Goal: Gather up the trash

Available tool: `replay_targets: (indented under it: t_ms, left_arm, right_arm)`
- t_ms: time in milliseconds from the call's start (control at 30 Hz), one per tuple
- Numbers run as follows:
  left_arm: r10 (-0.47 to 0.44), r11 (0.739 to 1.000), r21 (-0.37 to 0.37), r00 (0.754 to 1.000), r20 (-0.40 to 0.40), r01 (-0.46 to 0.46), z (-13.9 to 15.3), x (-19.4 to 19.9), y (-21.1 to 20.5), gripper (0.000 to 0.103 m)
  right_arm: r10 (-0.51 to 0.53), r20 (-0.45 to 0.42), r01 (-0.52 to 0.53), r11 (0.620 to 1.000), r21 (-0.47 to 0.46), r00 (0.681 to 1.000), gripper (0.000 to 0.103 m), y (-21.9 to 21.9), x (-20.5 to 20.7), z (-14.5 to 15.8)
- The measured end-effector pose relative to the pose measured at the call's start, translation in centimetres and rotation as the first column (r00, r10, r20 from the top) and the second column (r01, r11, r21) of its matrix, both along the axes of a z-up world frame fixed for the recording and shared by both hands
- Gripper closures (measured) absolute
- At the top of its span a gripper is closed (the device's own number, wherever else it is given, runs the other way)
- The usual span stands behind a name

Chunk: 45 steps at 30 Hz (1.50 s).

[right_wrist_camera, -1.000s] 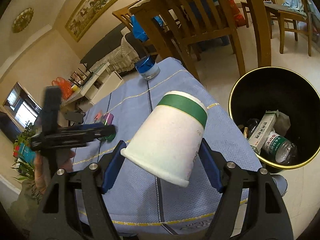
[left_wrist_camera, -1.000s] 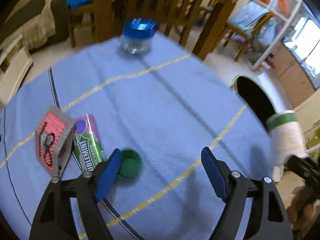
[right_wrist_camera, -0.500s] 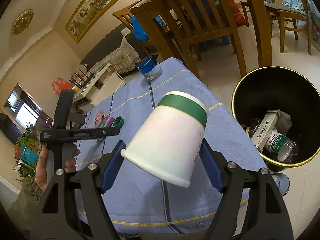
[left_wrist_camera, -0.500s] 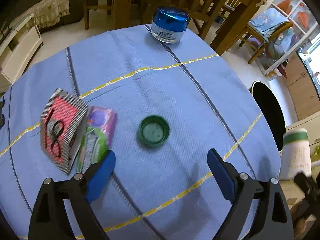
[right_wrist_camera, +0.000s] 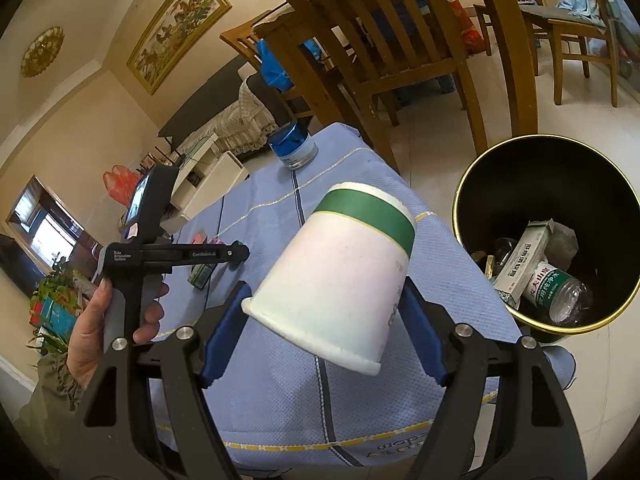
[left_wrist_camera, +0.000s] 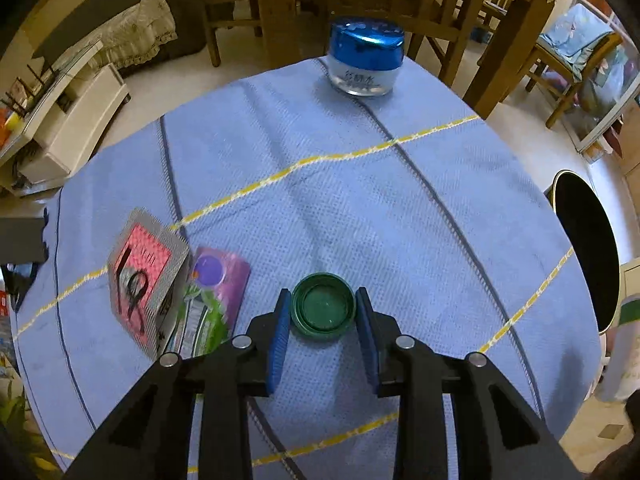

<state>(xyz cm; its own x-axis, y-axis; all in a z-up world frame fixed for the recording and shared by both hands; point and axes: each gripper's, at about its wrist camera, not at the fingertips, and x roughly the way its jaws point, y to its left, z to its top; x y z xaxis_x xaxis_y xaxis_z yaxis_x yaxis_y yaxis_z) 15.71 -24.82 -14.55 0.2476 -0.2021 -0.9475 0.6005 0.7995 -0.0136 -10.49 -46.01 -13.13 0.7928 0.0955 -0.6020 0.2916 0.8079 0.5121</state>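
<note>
Only the right view shows the bin's [right_wrist_camera: 472, 184] trash; right claw [right_wrist_camera: 326, 308] grips cup [right_wrist_camera: 340, 272], left claw [left_wrist_camera: 323, 312] brackets cap [left_wrist_camera: 323, 311].

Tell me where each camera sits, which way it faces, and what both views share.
Left wrist: rides the left gripper, looking down its fingers at the table; its pads flank the green cap, and no hand shows.
Right wrist: rides the right gripper, which clamps the paper cup, facing across the table toward the trash bin; the person's left hand shows.
Shared: the blue-lidded jar, the table, the bin and the cup.
</note>
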Motion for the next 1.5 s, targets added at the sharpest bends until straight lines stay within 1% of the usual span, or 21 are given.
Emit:
replay_targets:
  t_ms: [67, 133, 233, 333, 500, 633, 700, 733, 767, 800, 833, 900, 967, 1100, 1167, 1200, 1233, 1300, 1333, 1433, 1500]
  left_arm:
    - [0.015, 0.999, -0.029, 1.000, -0.022, -0.016, 0.4, -0.4, 0.9, 0.073]
    - [0.033, 0.993, -0.107, 0.997, -0.077, -0.041, 0.8, -1.0, 1.7, 0.073]
    - [0.021, 0.986, -0.160, 0.996, -0.087, -0.035, 1.4, -2.5, 1.5, 0.073]
    - [-0.047, 0.987, -0.160, 0.997, -0.060, 0.037, 2.1, -5.2, -0.4, 0.073]
    - [-0.185, 0.968, -0.174, 0.983, -0.002, 0.181, 3.3, -9.8, -4.4, 0.073]
    - [-0.272, 0.947, -0.163, 0.960, 0.064, 0.279, 3.9, -12.9, -7.6, 0.073]
    - [-0.302, 0.938, -0.156, 0.950, 0.078, 0.311, 3.9, -14.0, -9.3, 0.073]
    - [-0.313, 0.934, -0.156, 0.946, 0.079, 0.322, 3.8, -14.4, -10.3, 0.073]
    - [-0.320, 0.931, -0.156, 0.944, 0.082, 0.330, 3.6, -14.8, -10.9, 0.073]
    - [-0.334, 0.926, -0.153, 0.938, 0.090, 0.344, 3.6, -15.3, -11.7, 0.073]
    - [-0.347, 0.922, -0.150, 0.933, 0.099, 0.358, 3.6, -15.6, -12.4, 0.073]
    - [-0.369, 0.914, -0.135, 0.922, 0.118, 0.383, 3.6, -16.5, -13.4, 0.073]
    - [-0.386, 0.907, -0.129, 0.914, 0.124, 0.401, 3.5, -17.0, -14.5, 0.073]
    - [-0.418, 0.891, -0.132, 0.898, 0.137, 0.435, 4.0, -17.6, -17.2, 0.073]
    - [-0.442, 0.874, -0.154, 0.886, 0.141, 0.461, 4.7, -17.9, -19.0, 0.072]
    - [-0.449, 0.868, -0.163, 0.881, 0.148, 0.469, 5.0, -18.2, -19.8, 0.063]
    - [-0.451, 0.864, -0.165, 0.876, 0.171, 0.476, 5.5, -18.4, -20.5, 0.045]
    - [-0.429, 0.868, -0.155, 0.870, 0.244, 0.472, 6.3, -18.9, -21.3, 0.031]
    - [-0.427, 0.866, -0.148, 0.860, 0.279, 0.478, 6.7, -19.3, -21.5, 0.031]
    - [-0.454, 0.848, -0.156, 0.846, 0.279, 0.507, 6.7, -20.1, -21.2, 0.031]
    - [-0.449, 0.850, -0.148, 0.843, 0.297, 0.505, 6.7, -20.3, -20.4, 0.031]
  right_arm:
    - [-0.009, 0.009, 0.009, 1.000, -0.012, 1.000, 0.029, -0.2, -0.3, 0.3]
    - [-0.018, 0.012, 0.018, 0.999, -0.026, 1.000, 0.029, -0.4, -0.6, 0.6]
    - [-0.042, 0.020, 0.043, 0.997, -0.060, 0.999, 0.029, -1.1, -1.3, 1.1]
    - [-0.099, -0.011, 0.097, 0.985, -0.144, 0.995, 0.029, -2.5, -2.0, 1.0]
    - [-0.191, -0.098, 0.175, 0.973, -0.148, 0.977, 0.029, -7.4, -2.6, -0.7]
    - [-0.260, -0.069, 0.240, 0.946, -0.220, 0.963, 0.029, -10.3, -3.6, 0.9]
    - [-0.285, -0.051, 0.263, 0.929, -0.261, 0.957, 0.026, -11.8, -3.7, 1.7]
    - [-0.293, -0.078, 0.262, 0.924, -0.277, 0.953, 0.023, -12.8, -3.2, 1.4]
    - [-0.304, -0.108, 0.264, 0.922, -0.283, 0.947, 0.012, -13.7, -2.8, 0.8]
    - [-0.323, -0.128, 0.278, 0.918, -0.285, 0.938, 0.007, -14.2, -2.7, 0.4]
    - [-0.346, -0.144, 0.297, 0.913, -0.280, 0.927, 0.007, -14.8, -2.7, 0.1]
    - [-0.355, -0.121, 0.324, 0.920, -0.220, 0.927, 0.007, -16.0, -3.7, -0.5]
    - [-0.380, -0.090, 0.357, 0.912, -0.202, 0.921, 0.006, -16.5, -5.2, -0.8]
    - [-0.455, -0.073, 0.439, 0.883, -0.163, 0.888, 0.006, -18.2, -8.5, -2.0]
    - [-0.489, -0.074, 0.479, 0.869, -0.126, 0.869, 0.006, -19.5, -10.2, -2.8]
    - [-0.503, -0.075, 0.493, 0.862, -0.118, 0.861, 0.006, -19.9, -11.0, -3.1]
    - [-0.520, -0.076, 0.511, 0.852, -0.113, 0.851, 0.006, -20.4, -11.9, -3.3]
    - [-0.537, -0.076, 0.528, 0.842, -0.108, 0.840, 0.006, -20.6, -13.1, -3.4]
    - [-0.545, -0.075, 0.537, 0.837, -0.105, 0.835, 0.006, -20.9, -13.7, -3.5]
    - [-0.555, -0.080, 0.547, 0.830, -0.106, 0.828, 0.006, -21.0, -14.8, -3.8]
    - [-0.558, -0.084, 0.549, 0.829, -0.108, 0.826, 0.006, -20.8, -15.1, -4.0]
